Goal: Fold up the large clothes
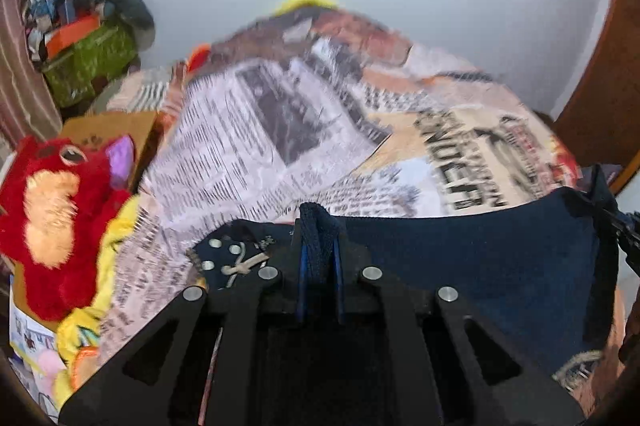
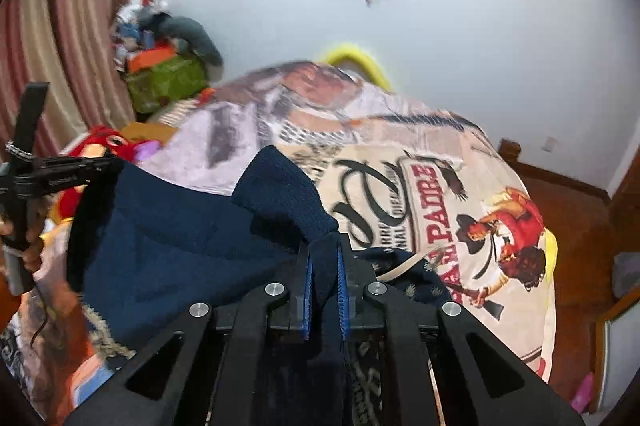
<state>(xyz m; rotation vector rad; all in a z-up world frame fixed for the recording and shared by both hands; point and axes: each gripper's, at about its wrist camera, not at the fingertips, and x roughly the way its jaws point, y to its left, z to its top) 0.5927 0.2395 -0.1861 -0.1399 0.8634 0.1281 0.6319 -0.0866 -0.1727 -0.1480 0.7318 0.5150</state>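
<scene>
Over bedspread (image 2: 460,186), 2 grippers w/ garment (image 2: 168,246)

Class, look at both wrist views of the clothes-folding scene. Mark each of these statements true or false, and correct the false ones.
1. Both grippers are clamped on the navy garment. True: left gripper, right gripper.
2. The garment lies flat and untouched on the bed. False: it hangs stretched between the two grippers.
3. A red plush toy sits at the left side of the bed. True.
4. The bedspread is plain white. False: it is printed with newspaper-style pictures and lettering.
</scene>
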